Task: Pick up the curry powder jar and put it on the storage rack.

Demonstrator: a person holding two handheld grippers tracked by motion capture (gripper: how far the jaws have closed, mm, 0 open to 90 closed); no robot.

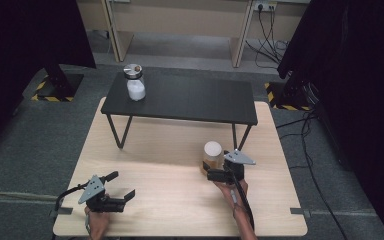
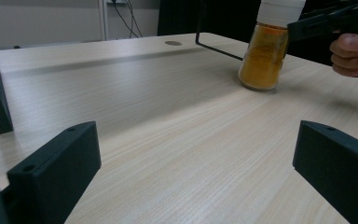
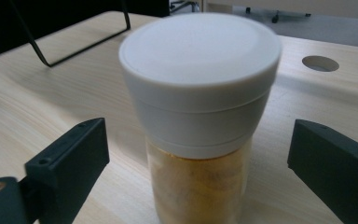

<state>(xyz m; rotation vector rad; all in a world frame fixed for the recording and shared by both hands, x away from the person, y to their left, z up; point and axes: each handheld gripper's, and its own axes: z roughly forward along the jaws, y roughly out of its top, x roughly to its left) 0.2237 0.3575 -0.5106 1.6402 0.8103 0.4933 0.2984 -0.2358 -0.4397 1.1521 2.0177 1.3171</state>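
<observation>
A jar of orange powder with a white lid (image 1: pixel 212 154) stands upright on the wooden table (image 1: pixel 170 150), by the shelf's right leg. My right gripper (image 1: pixel 211 169) is open, one jaw on each side of the jar (image 3: pixel 200 112), and neither touches it. The right gripper midpoint (image 3: pixel 198 161) lies just under the lid. My left gripper (image 1: pixel 121 185) hovers open and empty near the table's front left; its view (image 2: pixel 196 172) shows bare wood between the jaws and the jar (image 2: pixel 263 51) farther off. A second jar with white contents (image 1: pixel 135 82) sits on the black shelf (image 1: pixel 180 97).
The low black shelf stands on thin metal legs (image 1: pixel 122 131) across the table's far half. A round cable hole (image 3: pixel 320 63) lies in the tabletop beyond the jar. Dark curtains flank both sides, and cables run on the floor at right (image 1: pixel 310 145).
</observation>
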